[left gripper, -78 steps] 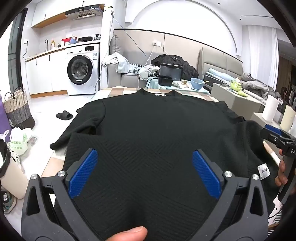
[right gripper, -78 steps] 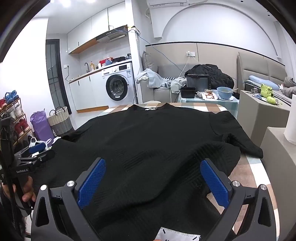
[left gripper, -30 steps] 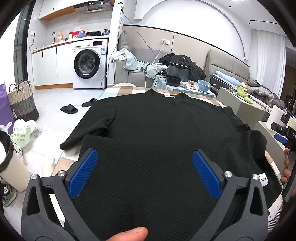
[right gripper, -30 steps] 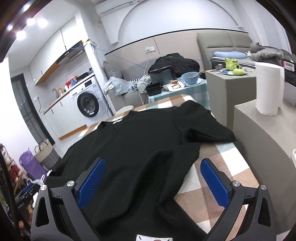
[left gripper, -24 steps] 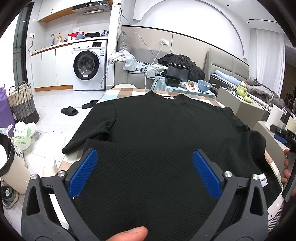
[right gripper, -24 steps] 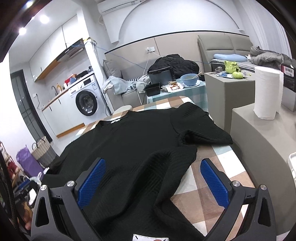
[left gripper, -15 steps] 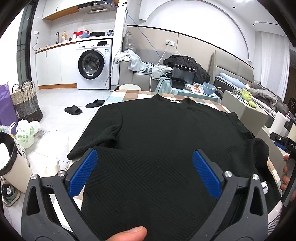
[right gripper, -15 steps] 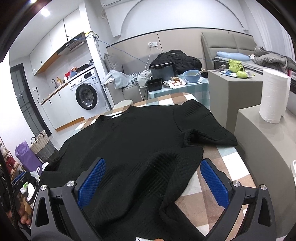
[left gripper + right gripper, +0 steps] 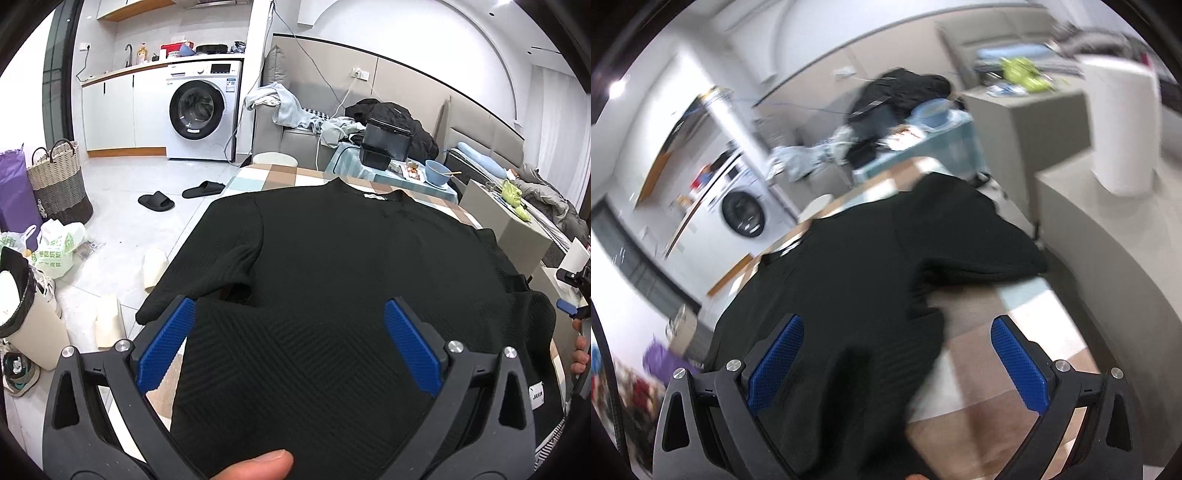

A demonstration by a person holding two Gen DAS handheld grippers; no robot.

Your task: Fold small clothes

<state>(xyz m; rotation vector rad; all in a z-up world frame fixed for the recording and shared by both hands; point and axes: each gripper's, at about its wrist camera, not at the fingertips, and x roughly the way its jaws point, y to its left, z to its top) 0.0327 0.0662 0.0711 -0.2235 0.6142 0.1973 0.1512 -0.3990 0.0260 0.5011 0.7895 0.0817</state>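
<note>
We see the black top (image 9: 351, 258) spread on the checked table (image 9: 1015, 332); our left gripper (image 9: 288, 343) and right gripper (image 9: 897, 354) both stand wide apart, holding nothing.

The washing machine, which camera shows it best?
The left wrist camera. There the washing machine is sharp, and you can see its round door and top panel. The right wrist camera also catches it, but it looks blurred, tilted and smaller.
</note>
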